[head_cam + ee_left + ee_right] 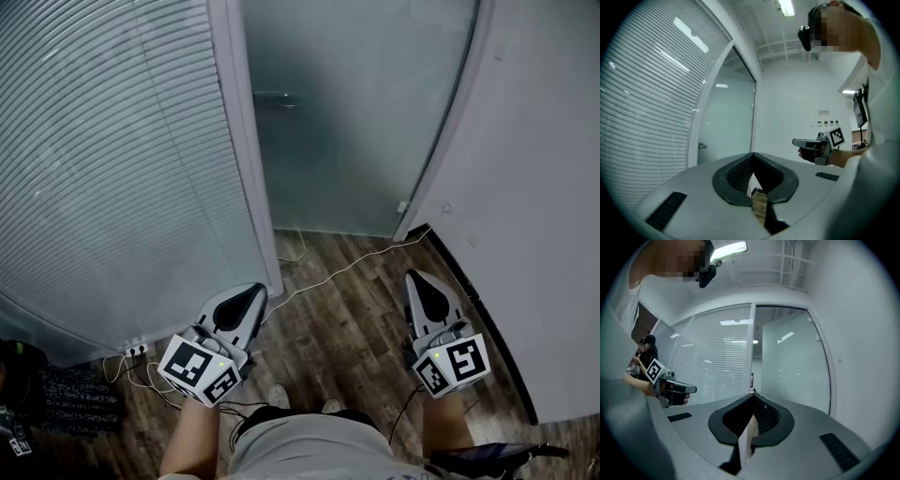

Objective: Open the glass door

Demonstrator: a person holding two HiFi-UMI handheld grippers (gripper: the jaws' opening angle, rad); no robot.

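- The glass door (356, 112), frosted, stands ahead of us between a partition of slatted blinds (103, 159) and a white wall (548, 187); its handle (274, 97) sits near its left edge.
- We hold the left tongs (246, 298) level above the wooden floor (347, 328), pressed together on nothing, well apart from the door.
- The right tongs (422, 286) are likewise pressed together and empty, pointing toward the door.
- A white cable (328, 274) crosses the floor ahead of the tongs.
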